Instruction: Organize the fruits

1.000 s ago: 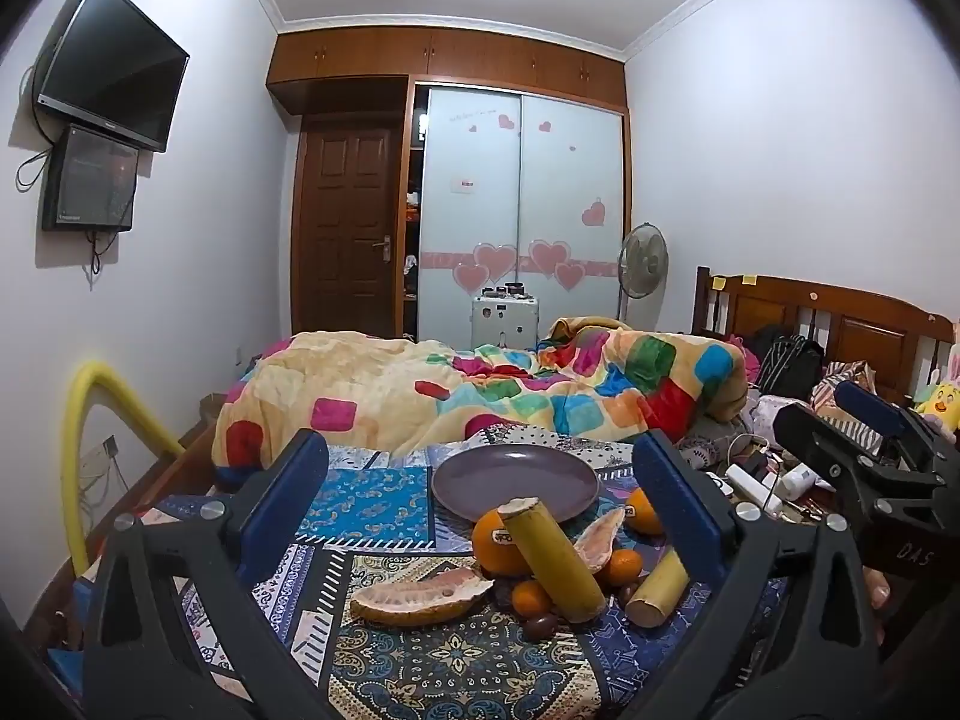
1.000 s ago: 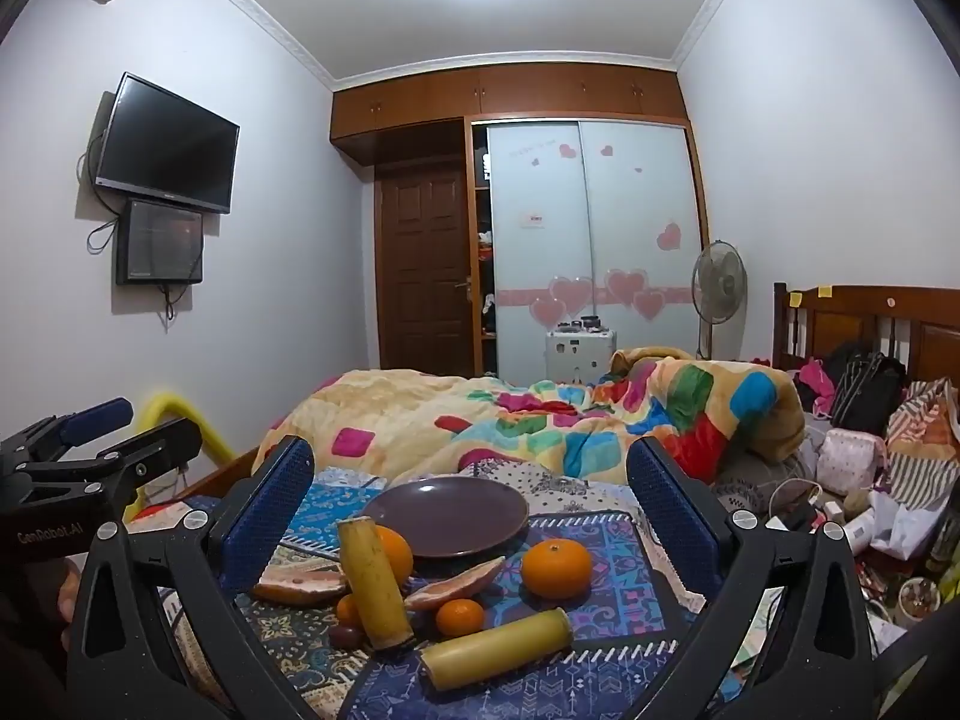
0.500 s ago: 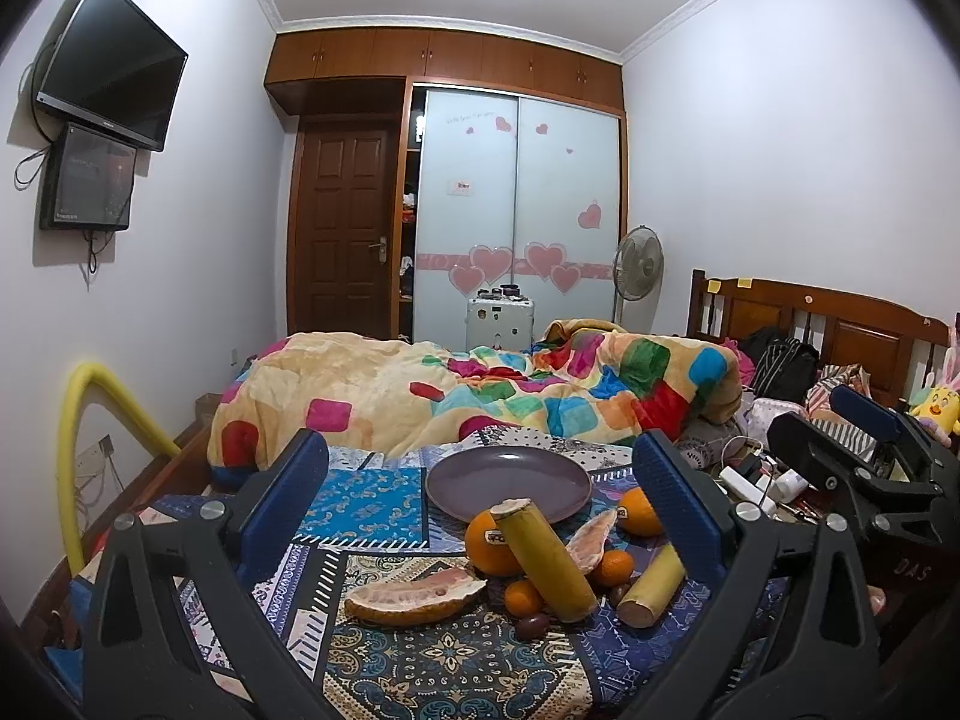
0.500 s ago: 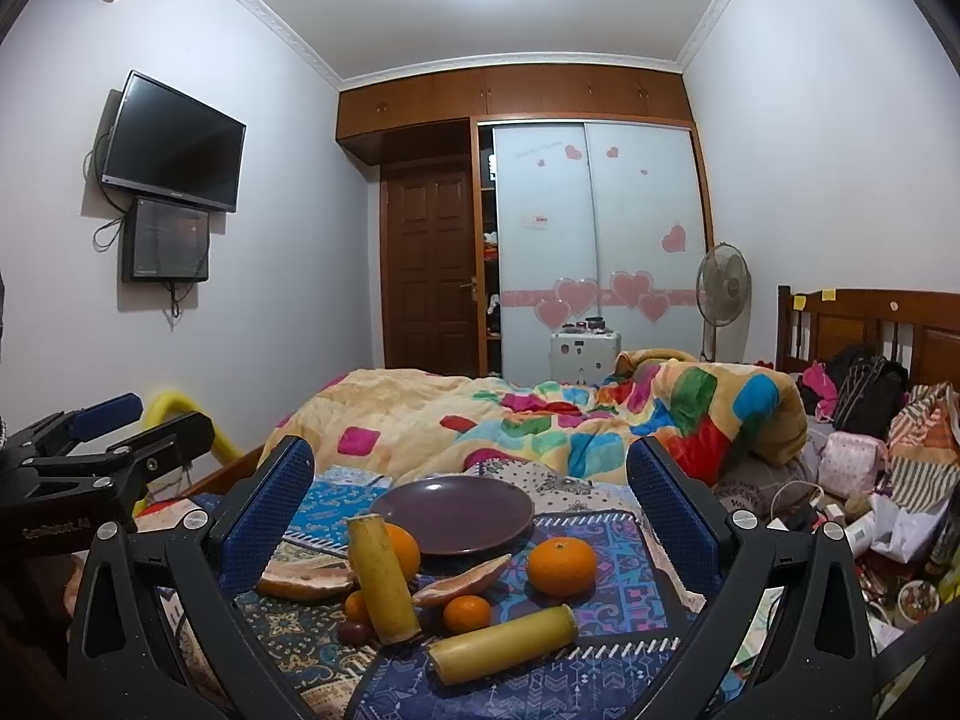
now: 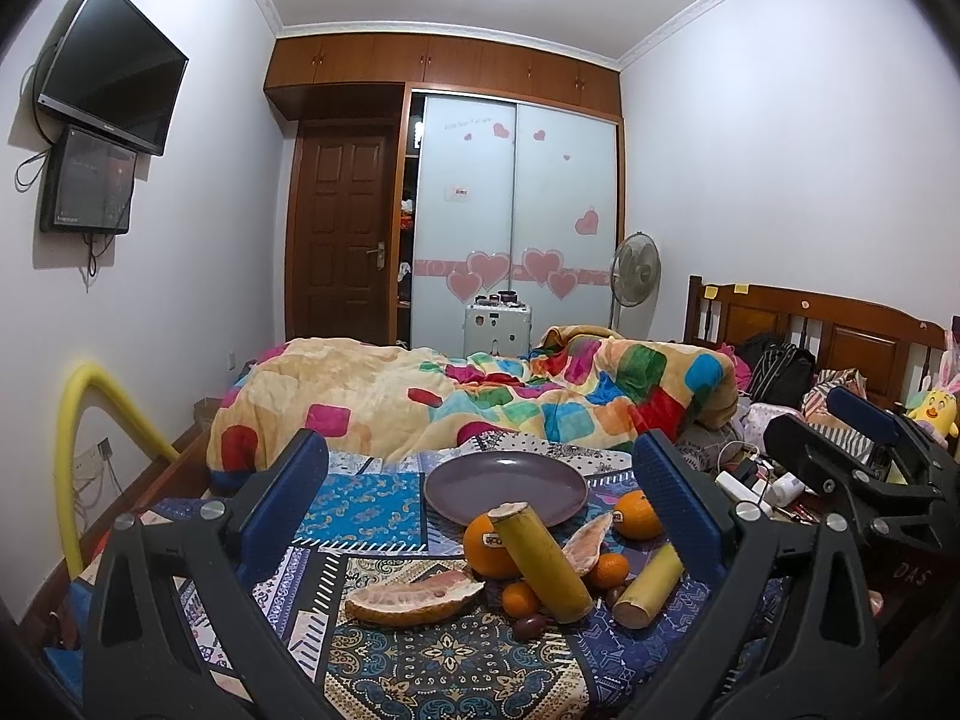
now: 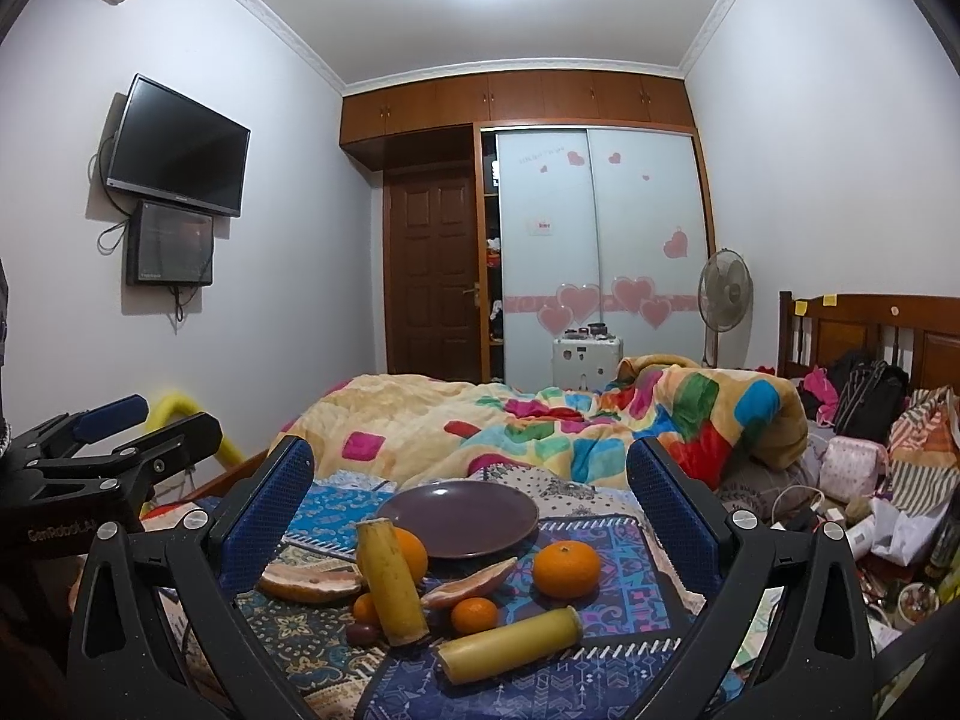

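Observation:
An empty purple plate (image 5: 505, 485) (image 6: 459, 517) sits on patterned cloths on the bed. In front of it lie two yellow sugarcane pieces (image 5: 543, 561) (image 6: 509, 643), two large oranges (image 5: 637, 513) (image 6: 566, 560), small tangerines (image 5: 519, 597) (image 6: 474, 614), two pomelo slices (image 5: 413, 591) (image 6: 468, 582) and a dark date (image 5: 529, 625). My left gripper (image 5: 483, 516) is open and empty, above and short of the fruit. My right gripper (image 6: 469, 522) is open and empty, likewise short of the fruit. Each gripper shows at the other view's edge (image 5: 852, 468) (image 6: 108, 456).
A colourful quilt (image 5: 480, 396) is bunched behind the plate. Bags, cables and clutter (image 6: 858, 480) lie to the right by the wooden headboard (image 5: 828, 330). A yellow foam tube (image 5: 78, 450) stands at the left wall.
Both grippers have tilted slightly, so the fruit sits a little lower and farther left in the views. Nothing on the bed moved.

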### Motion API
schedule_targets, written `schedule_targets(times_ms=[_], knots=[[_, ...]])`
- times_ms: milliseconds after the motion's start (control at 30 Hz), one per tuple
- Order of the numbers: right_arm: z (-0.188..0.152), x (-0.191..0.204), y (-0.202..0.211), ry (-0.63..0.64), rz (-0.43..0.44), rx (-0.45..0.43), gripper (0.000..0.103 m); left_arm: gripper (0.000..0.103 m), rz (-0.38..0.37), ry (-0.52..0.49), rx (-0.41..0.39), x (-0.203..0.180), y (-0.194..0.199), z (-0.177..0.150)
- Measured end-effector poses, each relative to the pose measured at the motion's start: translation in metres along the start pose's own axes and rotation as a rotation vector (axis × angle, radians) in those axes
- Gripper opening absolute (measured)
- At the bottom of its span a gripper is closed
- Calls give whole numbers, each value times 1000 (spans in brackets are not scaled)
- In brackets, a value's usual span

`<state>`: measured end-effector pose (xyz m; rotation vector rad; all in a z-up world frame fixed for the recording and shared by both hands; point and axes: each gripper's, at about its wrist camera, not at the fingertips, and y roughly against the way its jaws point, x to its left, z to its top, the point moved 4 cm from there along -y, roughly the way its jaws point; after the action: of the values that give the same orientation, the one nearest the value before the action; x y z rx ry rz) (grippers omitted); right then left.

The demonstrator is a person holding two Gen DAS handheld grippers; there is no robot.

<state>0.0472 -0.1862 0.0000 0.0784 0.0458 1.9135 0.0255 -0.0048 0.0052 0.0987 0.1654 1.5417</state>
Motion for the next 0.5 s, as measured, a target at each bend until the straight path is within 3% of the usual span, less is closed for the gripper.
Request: schedule_targets(times_ms=[500], knots=[[5, 3, 2, -2, -1, -7, 103, 103, -11, 2, -4, 1, 2, 0]])
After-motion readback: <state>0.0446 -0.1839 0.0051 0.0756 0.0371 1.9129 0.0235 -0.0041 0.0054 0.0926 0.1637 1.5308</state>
